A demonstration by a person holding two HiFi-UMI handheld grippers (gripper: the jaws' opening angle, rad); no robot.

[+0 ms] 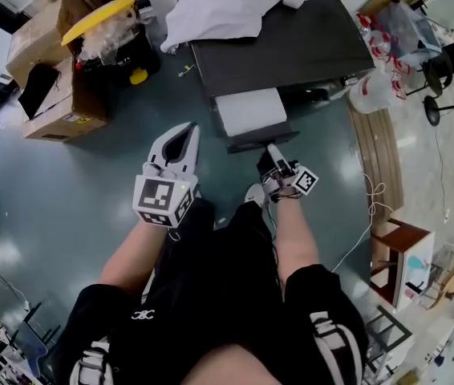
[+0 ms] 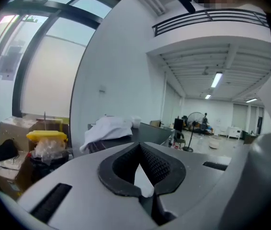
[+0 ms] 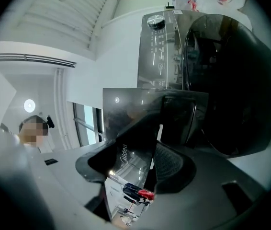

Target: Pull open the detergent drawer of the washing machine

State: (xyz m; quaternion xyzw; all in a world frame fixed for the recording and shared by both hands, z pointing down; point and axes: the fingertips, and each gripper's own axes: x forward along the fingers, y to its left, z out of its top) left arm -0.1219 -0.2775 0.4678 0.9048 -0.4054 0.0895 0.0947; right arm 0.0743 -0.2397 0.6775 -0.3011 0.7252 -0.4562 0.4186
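Note:
The dark grey washing machine (image 1: 291, 50) stands ahead of me, its round door (image 3: 231, 80) and control panel (image 3: 160, 47) filling the right gripper view. Its detergent drawer (image 1: 249, 111) juts out towards me, white inside, with a glossy dark front panel (image 3: 128, 128). My right gripper (image 1: 273, 154) (image 3: 157, 128) is shut on that front panel, which sits between the pads. My left gripper (image 1: 184, 132) (image 2: 139, 147) hangs in the air left of the drawer, touching nothing, shut with its fingertips together and nothing between them.
A white cloth (image 1: 219, 6) lies on top of the machine. Cardboard boxes (image 1: 54, 87) and a yellow-lidded bin (image 1: 103, 14) stand at the left. White bags (image 1: 375, 87), a floor cable (image 1: 363, 215) and a small wooden stand (image 1: 403, 251) are at the right. My legs are below.

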